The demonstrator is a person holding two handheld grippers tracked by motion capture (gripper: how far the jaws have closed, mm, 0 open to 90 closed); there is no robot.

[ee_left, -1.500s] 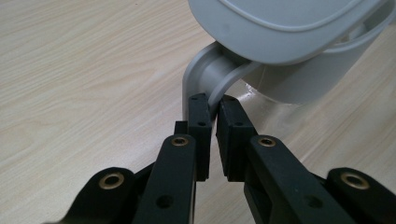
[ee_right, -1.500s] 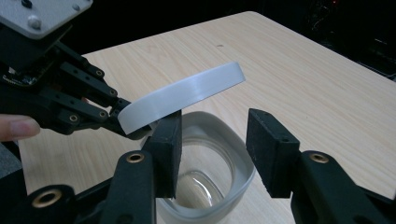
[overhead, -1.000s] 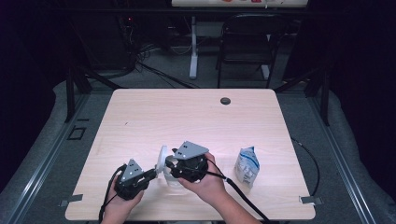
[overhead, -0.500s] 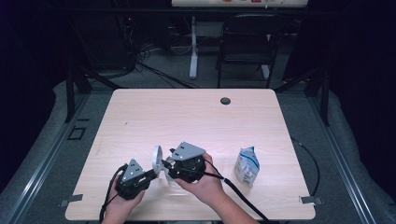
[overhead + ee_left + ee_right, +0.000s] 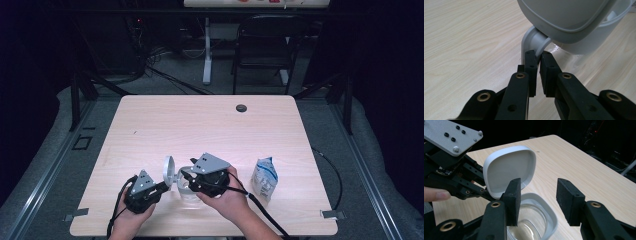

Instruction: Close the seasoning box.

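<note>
Near the worktop's front edge, left gripper pinches the jar handle, lid swung up, while right gripper hangs released just above the open mouth, nearer it.

White lid, clear jar, pale wood-grain table, black fingers

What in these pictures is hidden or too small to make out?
- High view: the jar is mostly covered by the right gripper and hand.
- High view: print on the pouch is too small to read.
- Right gripper view: the jar's base is cut off by the bottom edge.
</note>
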